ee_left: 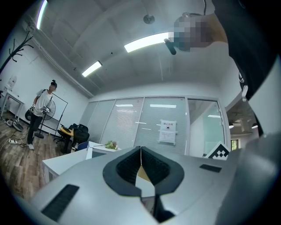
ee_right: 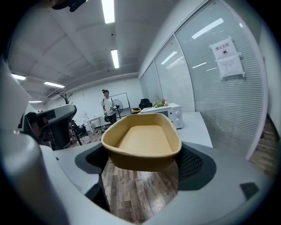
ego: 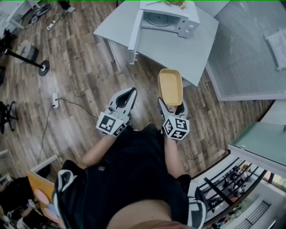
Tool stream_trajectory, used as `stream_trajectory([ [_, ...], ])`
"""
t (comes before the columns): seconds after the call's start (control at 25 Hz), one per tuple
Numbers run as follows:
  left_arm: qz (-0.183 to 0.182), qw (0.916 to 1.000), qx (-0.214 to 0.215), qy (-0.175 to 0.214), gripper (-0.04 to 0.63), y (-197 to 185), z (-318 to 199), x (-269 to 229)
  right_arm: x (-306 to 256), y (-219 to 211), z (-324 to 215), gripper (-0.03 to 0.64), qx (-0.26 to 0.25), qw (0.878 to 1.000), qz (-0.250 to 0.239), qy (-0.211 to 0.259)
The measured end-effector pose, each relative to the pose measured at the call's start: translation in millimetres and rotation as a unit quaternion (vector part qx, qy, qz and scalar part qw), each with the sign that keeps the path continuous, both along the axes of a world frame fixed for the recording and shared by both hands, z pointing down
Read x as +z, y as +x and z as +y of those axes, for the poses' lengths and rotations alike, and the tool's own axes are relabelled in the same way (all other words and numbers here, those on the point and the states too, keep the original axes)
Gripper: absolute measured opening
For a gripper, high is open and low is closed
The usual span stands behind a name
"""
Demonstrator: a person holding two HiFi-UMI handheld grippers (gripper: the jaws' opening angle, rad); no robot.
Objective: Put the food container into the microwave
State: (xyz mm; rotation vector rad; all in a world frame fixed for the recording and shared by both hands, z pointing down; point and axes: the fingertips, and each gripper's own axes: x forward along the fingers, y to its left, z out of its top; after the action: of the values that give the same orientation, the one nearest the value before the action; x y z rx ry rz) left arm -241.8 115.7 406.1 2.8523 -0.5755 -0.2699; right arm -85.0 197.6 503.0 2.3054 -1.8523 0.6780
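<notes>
The food container (ego: 170,86) is an empty yellow oblong tub. My right gripper (ego: 172,106) is shut on its near end and holds it level above the wood floor, short of the table. In the right gripper view the container (ee_right: 142,140) fills the middle between the jaws of the right gripper (ee_right: 142,166). The white microwave (ego: 167,18) stands on the white table (ego: 178,51) with its door (ego: 135,29) swung open to the left; it also shows far off as the microwave (ee_right: 164,113). My left gripper (ego: 127,96) is shut and holds nothing; its pads (ee_left: 151,169) meet.
A person (ee_right: 107,107) stands far across the room by a fan. Greenery (ego: 175,3) lies on top of the microwave. A power strip (ego: 55,99) and cable lie on the floor at left. A glass partition (ego: 250,49) runs along the right.
</notes>
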Motion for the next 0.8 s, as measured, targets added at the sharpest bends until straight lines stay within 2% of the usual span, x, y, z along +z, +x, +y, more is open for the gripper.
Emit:
stream_trajectory([
  [0.2,-0.002,0.9999,0.014,-0.008,0.023,16.5,-22.5,16.0,8.0,13.5,-24.0,0.492,0.013,1.0,-0.001,-0.002],
  [0.4,-0.008,0.9999,-0.004,-0.008,0.023,50.5,-48.5,26.3,20.9,56.7,-58.2,0.492,0.001,1.0,-0.002,-0.006],
  [0.8,-0.019,0.9962,-0.085,-0.006,0.023,185.1,-125.2,17.0,38.3,193.4,-163.5,0.492,-0.079,0.997,0.004,-0.017],
])
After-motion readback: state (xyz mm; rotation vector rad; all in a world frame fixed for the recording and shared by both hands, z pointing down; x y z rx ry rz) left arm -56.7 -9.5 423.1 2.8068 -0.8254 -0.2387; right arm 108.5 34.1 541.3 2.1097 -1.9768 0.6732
